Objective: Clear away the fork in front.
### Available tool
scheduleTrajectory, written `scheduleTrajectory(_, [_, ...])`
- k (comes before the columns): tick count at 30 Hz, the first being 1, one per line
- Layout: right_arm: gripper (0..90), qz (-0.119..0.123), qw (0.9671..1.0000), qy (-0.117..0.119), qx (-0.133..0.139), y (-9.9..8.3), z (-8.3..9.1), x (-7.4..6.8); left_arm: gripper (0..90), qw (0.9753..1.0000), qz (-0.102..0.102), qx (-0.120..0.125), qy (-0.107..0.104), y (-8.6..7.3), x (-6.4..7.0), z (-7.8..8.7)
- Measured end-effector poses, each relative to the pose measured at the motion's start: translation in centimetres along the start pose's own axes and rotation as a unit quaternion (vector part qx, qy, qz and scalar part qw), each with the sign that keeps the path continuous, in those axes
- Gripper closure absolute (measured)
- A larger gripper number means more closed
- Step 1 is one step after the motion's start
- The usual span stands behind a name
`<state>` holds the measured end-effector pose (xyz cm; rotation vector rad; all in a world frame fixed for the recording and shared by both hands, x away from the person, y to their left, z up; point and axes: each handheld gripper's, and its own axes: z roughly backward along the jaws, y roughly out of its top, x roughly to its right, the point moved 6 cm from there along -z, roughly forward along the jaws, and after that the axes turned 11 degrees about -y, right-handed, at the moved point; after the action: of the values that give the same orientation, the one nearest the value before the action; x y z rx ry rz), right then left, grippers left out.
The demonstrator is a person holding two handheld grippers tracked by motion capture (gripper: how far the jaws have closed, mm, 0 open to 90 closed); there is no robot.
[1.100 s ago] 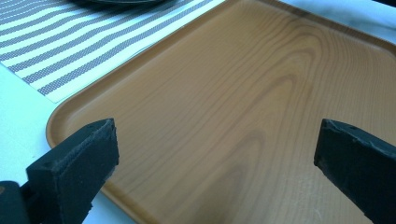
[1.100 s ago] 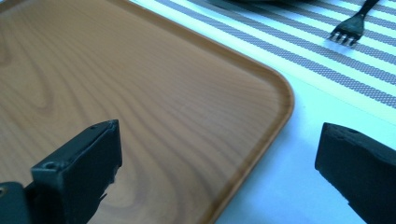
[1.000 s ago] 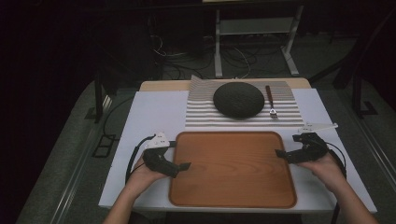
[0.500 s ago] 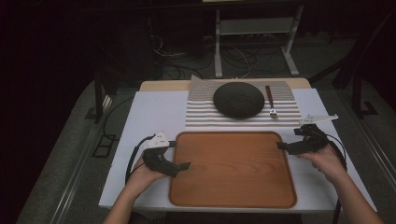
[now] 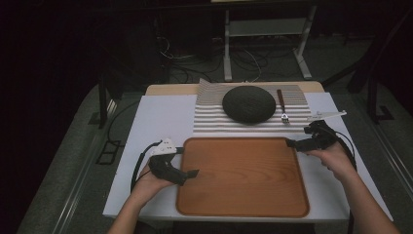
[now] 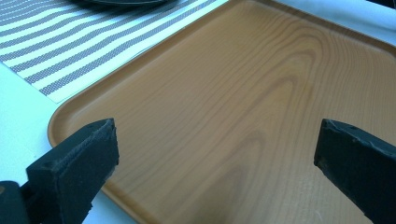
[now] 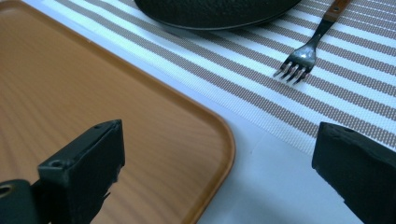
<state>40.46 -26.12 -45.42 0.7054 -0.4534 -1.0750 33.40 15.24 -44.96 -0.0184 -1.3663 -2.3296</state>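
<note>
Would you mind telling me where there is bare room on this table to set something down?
The wooden tray is bare between the left gripper and right gripper. The white tabletop left of the striped placemat is free too. The placemat is crowded by the dark plate and fork.

White table [image 5: 160, 122] standing under high view, carrying two items directly. Wooden tray [image 5: 243, 178] lying flat on near half of table, rim touching tabletop, near edge reaching close to table's front edge. Striped placemat [image 5: 209, 119] lying flat on far half, just beyond tray's far rim, far edge running past white top onto tan strip [image 5: 170, 89] showing at table's back. Bare white surface showing left and right of tray.
</note>
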Motion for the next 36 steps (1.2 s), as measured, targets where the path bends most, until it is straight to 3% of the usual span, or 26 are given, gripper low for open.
scheduleTrajectory(23, [2.7,-0.005,0.9991,-0.019,-0.037,3.5,-3.3,1.5,0.0,1.0,0.001,0.004,0.002,0.0,-0.2,0.1])
scheduleTrajectory(29, [6.2,-0.007,0.9978,-0.038,-0.054,4.8,-4.4,2.4,0.0,1.0,-0.002,0.001,0.003,-0.1,-0.1,0.0])
scheduleTrajectory(36, [13.9,-0.032,0.9952,-0.062,-0.068,6.4,-5.9,3.8,0.0,1.0,-0.002,0.004,0.003,0.0,-0.2,0.2])
